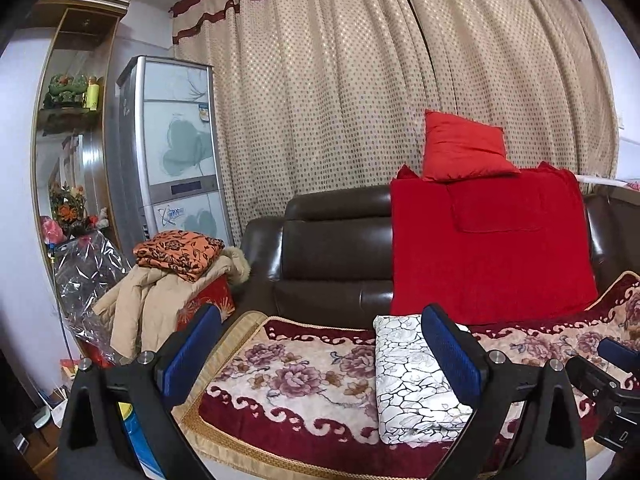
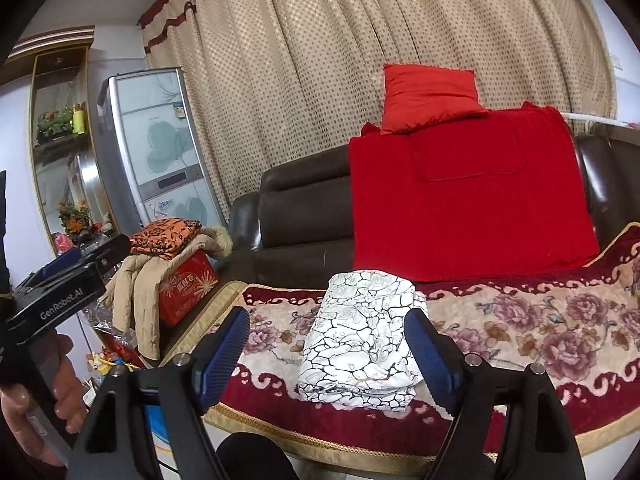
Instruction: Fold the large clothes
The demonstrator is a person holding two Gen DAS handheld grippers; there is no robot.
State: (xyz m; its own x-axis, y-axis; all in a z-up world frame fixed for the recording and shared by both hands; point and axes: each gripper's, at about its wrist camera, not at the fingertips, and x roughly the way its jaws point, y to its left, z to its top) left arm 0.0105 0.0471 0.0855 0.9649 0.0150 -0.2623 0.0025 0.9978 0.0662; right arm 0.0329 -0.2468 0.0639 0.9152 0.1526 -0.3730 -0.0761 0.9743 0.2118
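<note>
A white garment with a black crackle and rose print (image 1: 416, 380) lies folded into a compact rectangle on the floral sofa cover (image 1: 292, 384). It also shows in the right wrist view (image 2: 360, 344). My left gripper (image 1: 320, 352) is open and empty, held above the sofa's front edge, with its right finger (image 1: 452, 352) in front of the bundle. My right gripper (image 2: 332, 356) is open and empty, held just short of the bundle, which shows between its blue pads. The left gripper body (image 2: 60, 292) shows at the left of the right wrist view.
A dark leather sofa (image 1: 332, 240) carries a red blanket (image 1: 488, 248) and a red cushion (image 1: 460, 148). To the left a beige coat (image 1: 152, 304) and orange patterned cloth (image 1: 180, 252) lie on a red box (image 2: 188, 288). A fridge (image 1: 176, 152), shelf and curtain stand behind.
</note>
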